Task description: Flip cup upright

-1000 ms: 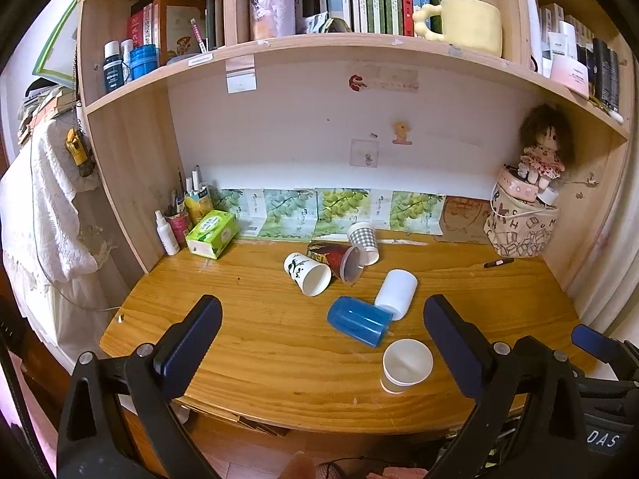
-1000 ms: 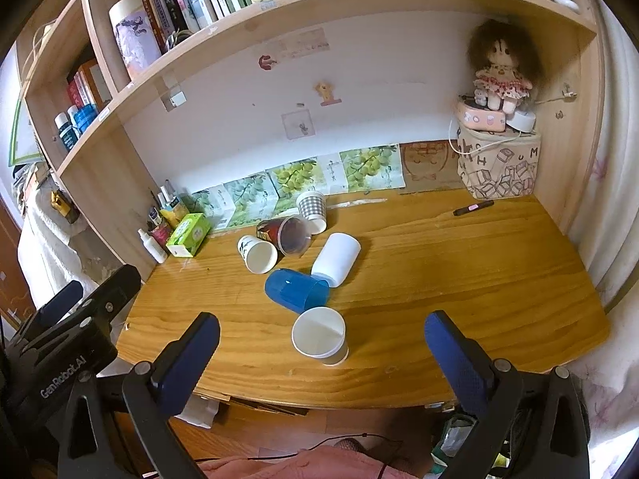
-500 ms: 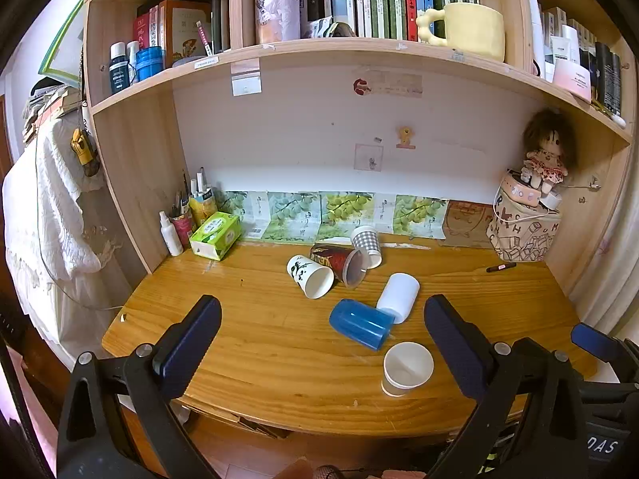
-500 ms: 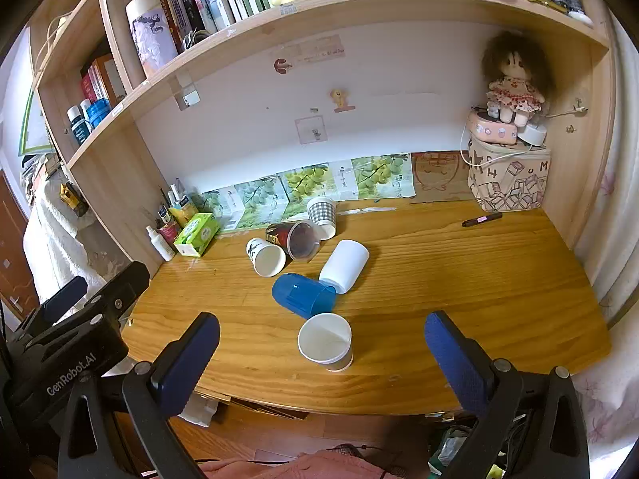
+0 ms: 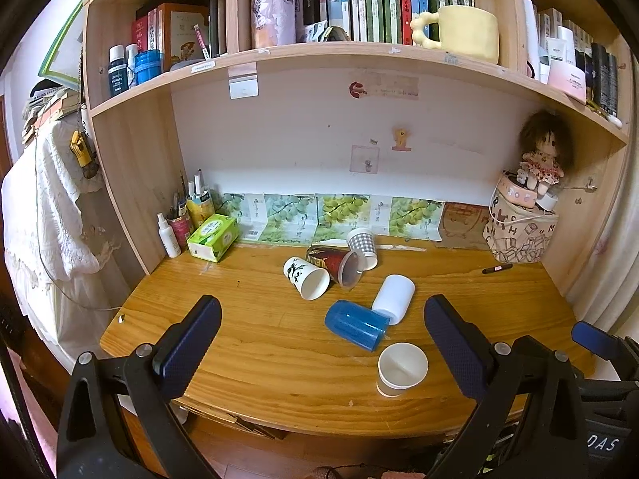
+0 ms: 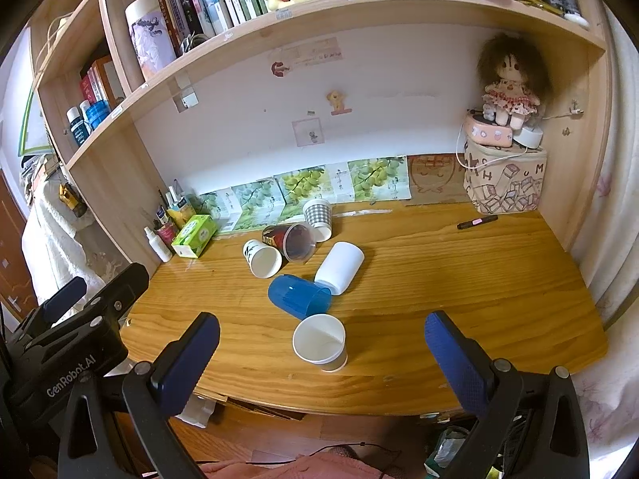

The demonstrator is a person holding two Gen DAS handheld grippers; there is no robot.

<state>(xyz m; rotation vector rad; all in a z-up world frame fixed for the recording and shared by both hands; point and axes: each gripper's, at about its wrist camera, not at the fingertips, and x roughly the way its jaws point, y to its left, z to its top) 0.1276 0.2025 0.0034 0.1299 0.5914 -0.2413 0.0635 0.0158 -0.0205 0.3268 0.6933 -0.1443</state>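
Several cups sit mid-desk. A white paper cup [image 5: 401, 368] [image 6: 320, 342] stands upright near the front edge. A blue plastic cup [image 5: 356, 324] [image 6: 298, 294], a plain white cup [image 5: 393, 297] [image 6: 340, 266], a white cup with black print [image 5: 305, 278] [image 6: 261, 257] and a dark red cup [image 5: 334, 264] [image 6: 289, 239] lie on their sides. A checked cup [image 5: 362, 242] [image 6: 318, 218] stands upside down behind them. My left gripper [image 5: 319, 345] and right gripper [image 6: 321, 353] are open and empty, held before the desk's front edge.
A green tissue box [image 5: 213, 237], a spray bottle [image 5: 167, 235] and a pen holder [image 5: 179, 223] stand at the back left. A printed bag with a doll [image 5: 521, 231] stands at the back right, a marker [image 5: 497, 268] in front of it. Shelves of books hang overhead.
Both grippers have risen and tilted slightly, so the desk sits lower in view. The cups have not moved.
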